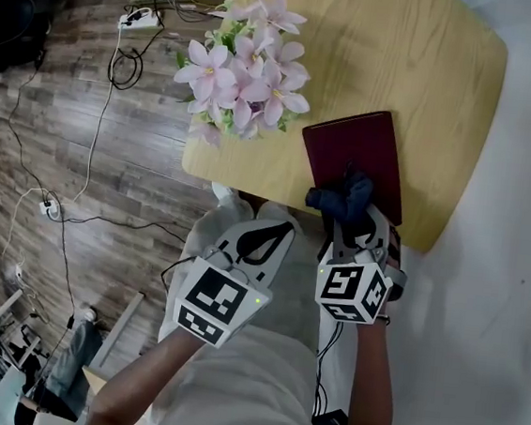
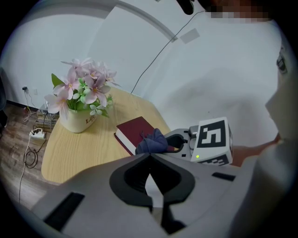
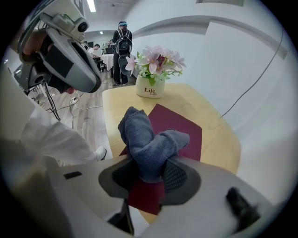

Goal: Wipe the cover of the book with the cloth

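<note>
Holding cloth [image 1: 342, 198] clamped in right gripper [image 1: 352, 218], over near end of book [image 1: 355, 148]. Holding left gripper [image 1: 271, 230] closed, empty, aside. Seemingly barely begun; nearly whole cover left to wipe.

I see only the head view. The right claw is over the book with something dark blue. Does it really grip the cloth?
Observer: Yes. In the right gripper view the right claw is shut on the grey-blue cloth, bunched over the dark red book.
Operator: And the left claw, is it holding anything?
Observer: No. The left gripper view shows the left claw closed at its tips, with nothing between.
Operator: What holds the flowers?
Observer: A white pot printed "Life".
</note>
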